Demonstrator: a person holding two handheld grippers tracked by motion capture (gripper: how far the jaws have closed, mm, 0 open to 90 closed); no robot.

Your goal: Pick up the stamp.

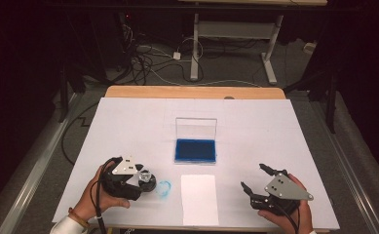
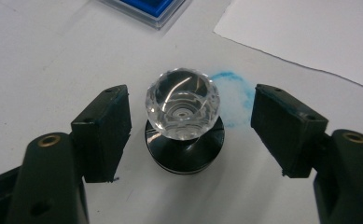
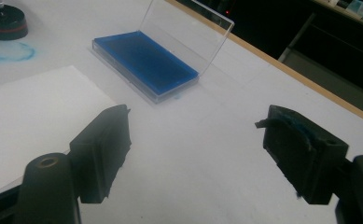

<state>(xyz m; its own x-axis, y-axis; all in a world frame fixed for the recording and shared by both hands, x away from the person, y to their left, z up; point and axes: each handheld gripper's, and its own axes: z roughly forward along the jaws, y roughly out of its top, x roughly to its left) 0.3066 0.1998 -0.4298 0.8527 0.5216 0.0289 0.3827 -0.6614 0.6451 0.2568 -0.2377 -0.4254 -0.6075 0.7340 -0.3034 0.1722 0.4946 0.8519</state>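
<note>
I see my left gripper [image 2: 188, 126] standing wide, its pads clear on both sides of a stamp [image 2: 183, 116] with a clear faceted knob and round black base, upright on the white table cover [image 1: 128, 122]. A blue ring mark [image 1: 164, 189] lies just beside the stamp. My right gripper [image 3: 193, 154] hangs wide with nothing between its jaws. Between them lies a blank paper sheet [image 1: 199, 199]. Beyond it sits the blue ink pad [image 1: 195, 150], lid [image 1: 196, 127] raised. I read no writing anywhere.
</note>
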